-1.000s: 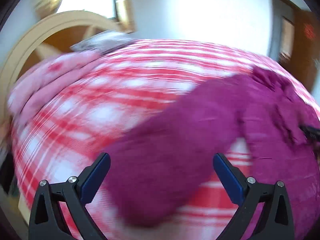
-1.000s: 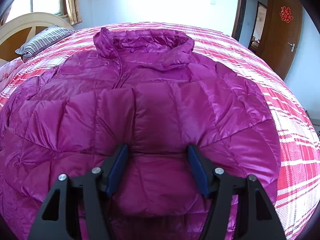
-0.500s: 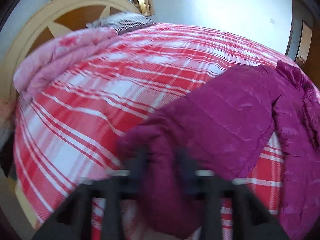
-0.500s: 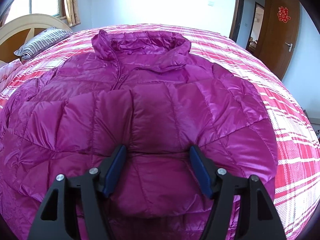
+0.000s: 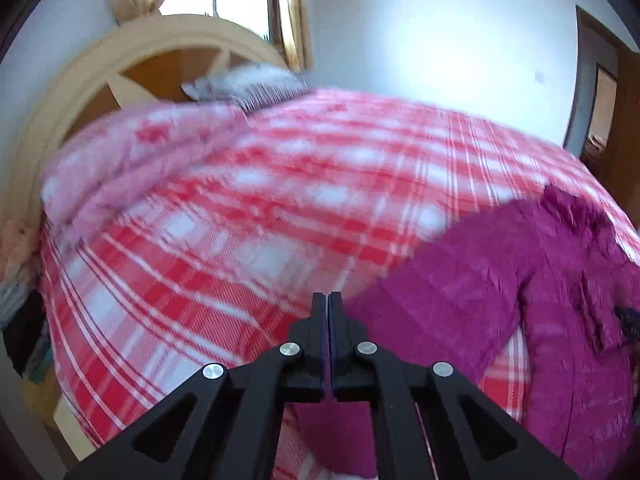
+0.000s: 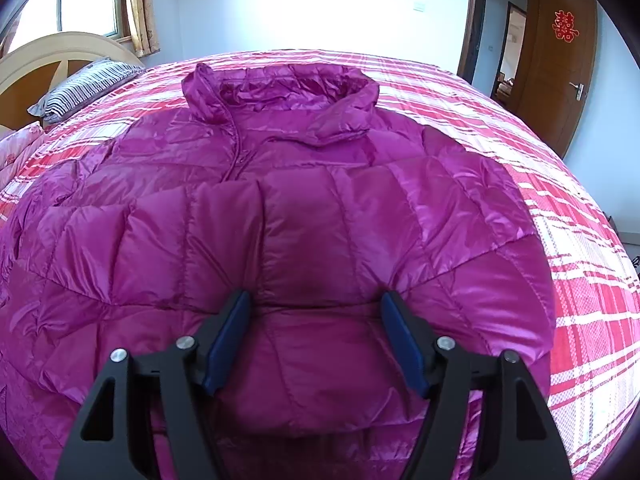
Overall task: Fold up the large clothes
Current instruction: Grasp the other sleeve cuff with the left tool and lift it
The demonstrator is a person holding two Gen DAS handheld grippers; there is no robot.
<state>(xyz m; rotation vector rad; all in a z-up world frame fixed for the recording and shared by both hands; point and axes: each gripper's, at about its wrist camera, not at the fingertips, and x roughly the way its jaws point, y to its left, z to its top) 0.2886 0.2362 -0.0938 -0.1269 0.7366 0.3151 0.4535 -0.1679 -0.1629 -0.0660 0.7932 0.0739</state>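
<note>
A magenta quilted puffer jacket (image 6: 312, 208) lies front up on a red-and-white plaid bed (image 6: 580, 280), collar at the far end; one sleeve is folded across its chest. My right gripper (image 6: 316, 320) is open, its blue-padded fingers (image 6: 230, 340) resting over the jacket's lower front. In the left wrist view the jacket's other sleeve (image 5: 460, 300) stretches out over the bedspread (image 5: 240, 240). My left gripper (image 5: 328, 300) is shut with its fingers pressed together at the sleeve's end; purple fabric shows under the fingers, so it appears to grip the cuff.
A pink quilt (image 5: 132, 168) and a striped pillow (image 6: 80, 88) lie by the curved wooden headboard (image 5: 120, 64) on the left. A brown door (image 6: 560, 64) and a doorway stand at the far right. The bed's right edge drops off near the wall.
My left gripper has gone from wide open around the sleeve end to fully shut on it, and its view has swung. My right gripper and the jacket body have barely moved.
</note>
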